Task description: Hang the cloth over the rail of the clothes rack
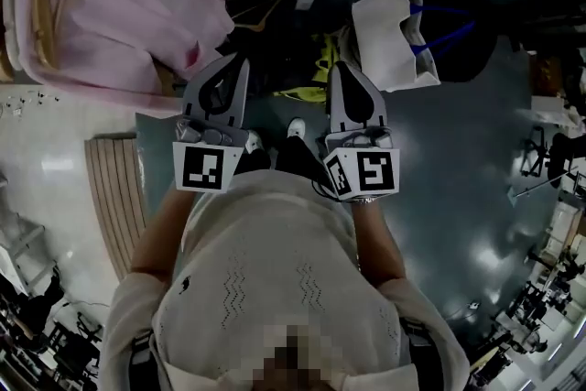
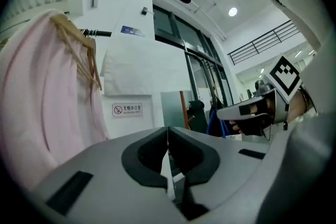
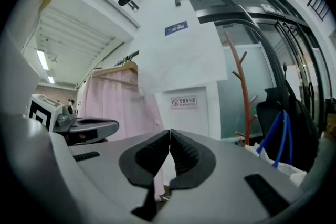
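Note:
A white cloth (image 2: 131, 63) hangs down in front of a white wall, draped from above by the black rail (image 2: 97, 34) of the clothes rack; it also shows in the right gripper view as the white cloth (image 3: 176, 44). Beside it a pink garment (image 1: 110, 5) hangs on a wooden hanger (image 2: 79, 42). My left gripper (image 1: 240, 59) and right gripper (image 1: 337, 67) are held side by side in front of my body, well short of the cloth. Both are shut, with nothing between the jaws of the left gripper (image 2: 168, 128) or the right gripper (image 3: 170, 132).
A white bag with blue handles (image 1: 389, 37) stands on the dark floor at the right. A brown coat stand (image 3: 244, 92) rises beside it. A slatted wooden board (image 1: 114, 188) lies at the left. Something yellow (image 1: 325, 59) sits between the grippers' tips.

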